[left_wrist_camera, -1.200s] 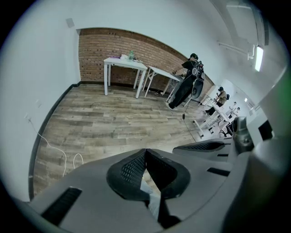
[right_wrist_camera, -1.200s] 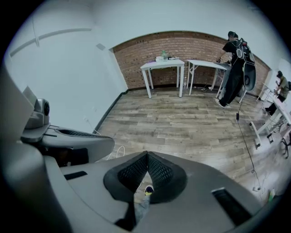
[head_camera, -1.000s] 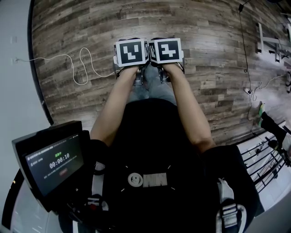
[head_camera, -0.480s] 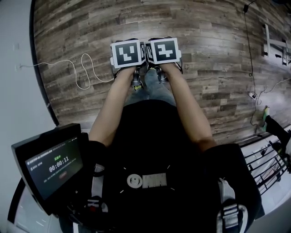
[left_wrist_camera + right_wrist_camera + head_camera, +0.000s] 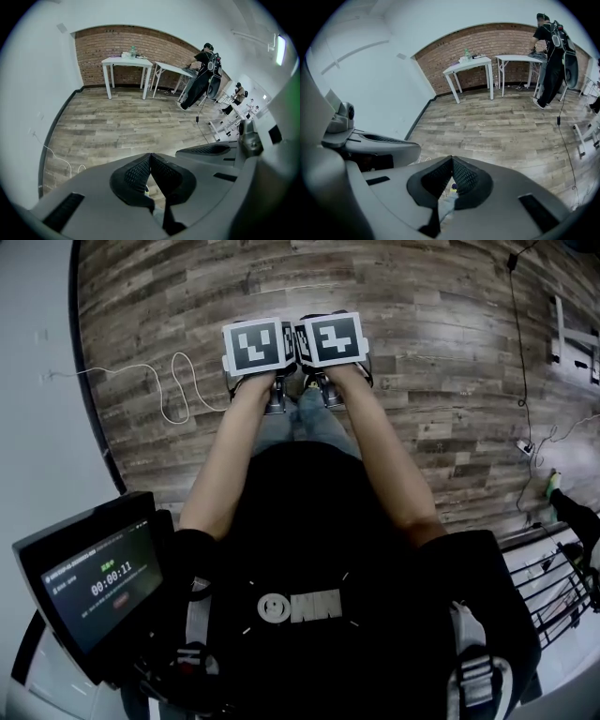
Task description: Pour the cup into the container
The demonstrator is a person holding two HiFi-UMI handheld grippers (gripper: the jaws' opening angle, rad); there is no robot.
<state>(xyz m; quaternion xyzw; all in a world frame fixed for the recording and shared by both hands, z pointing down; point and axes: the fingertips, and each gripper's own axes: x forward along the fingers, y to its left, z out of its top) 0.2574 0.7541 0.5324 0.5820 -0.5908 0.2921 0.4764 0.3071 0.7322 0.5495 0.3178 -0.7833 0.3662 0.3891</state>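
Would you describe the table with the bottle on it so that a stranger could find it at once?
At the far end of the room is a brick wall, with two white tables in front of it. The one meant is the left table. Unlike the right table, where a person in black stands, it carries a greenish bottle.

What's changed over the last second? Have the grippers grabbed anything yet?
Nothing taken hold of or let go. The left gripper and right gripper moved slightly left and up in the head view; the white cable on the floor shifted, suggesting walking. The screen's timer ticked up. Unchanged: both grippers shut, empty, side by side.
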